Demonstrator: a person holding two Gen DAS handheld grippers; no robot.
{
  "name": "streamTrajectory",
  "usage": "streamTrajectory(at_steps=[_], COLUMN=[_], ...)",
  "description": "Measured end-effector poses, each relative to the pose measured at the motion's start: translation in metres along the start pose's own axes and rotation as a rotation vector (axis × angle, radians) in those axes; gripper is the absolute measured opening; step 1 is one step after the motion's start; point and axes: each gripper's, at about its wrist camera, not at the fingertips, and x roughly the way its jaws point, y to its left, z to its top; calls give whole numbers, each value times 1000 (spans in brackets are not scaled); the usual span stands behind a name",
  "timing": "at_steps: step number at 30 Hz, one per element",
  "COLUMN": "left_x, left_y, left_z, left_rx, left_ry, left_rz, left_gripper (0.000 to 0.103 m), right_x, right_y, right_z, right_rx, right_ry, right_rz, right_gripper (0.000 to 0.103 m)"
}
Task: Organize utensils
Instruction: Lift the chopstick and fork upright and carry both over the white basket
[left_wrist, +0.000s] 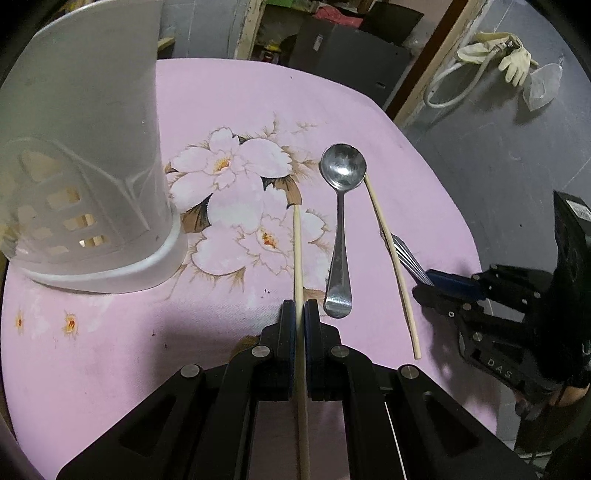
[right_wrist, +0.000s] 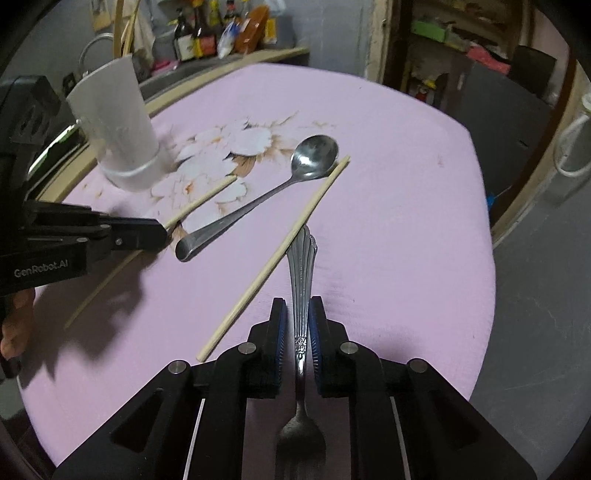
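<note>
The left gripper (left_wrist: 299, 306) is clamping one wooden chopstick (left_wrist: 297, 251) between nearly closed pads; the stick is running forward past the fingertips over the pink flowered tablecloth (left_wrist: 229, 96) and back between the fingers. Just right of those fingers a steel spoon (left_wrist: 341, 221) is lying with its bowl pointing away, and beyond it a second chopstick (left_wrist: 391, 254) is resting on the cloth. Ahead and left of the left fingers a white perforated utensil holder (left_wrist: 85, 155) is standing upright.

The right gripper (right_wrist: 297, 314) is sitting around an ornate fork (right_wrist: 301, 280). Its blue pads are standing slightly apart with the ribbed handle between them, extending forward, its end touching the second chopstick.
</note>
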Motion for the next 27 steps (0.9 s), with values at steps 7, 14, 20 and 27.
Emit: streamTrajectory(at_steps=[7,14,20,27], left_x=[-1,-35,-79,-121], left_y=[-4,-9,-15,-9], left_z=[-3,-22,-36,-30], left_rx=[2,22,63,41], left_ry=[-7,-206,-506,-763], left_rz=[-32,-97,-93,-110], left_gripper=[2,2,2,2], right_x=[0,-49,-87,-116], right_y=[3,6,44,69], right_z=[1,-26,-38,-11], right_rx=[7,129,61,26], right_ry=[-29,-363,-666,-888], right_rz=[-19,-55,-187,-210], right_gripper=[6,6,6,6])
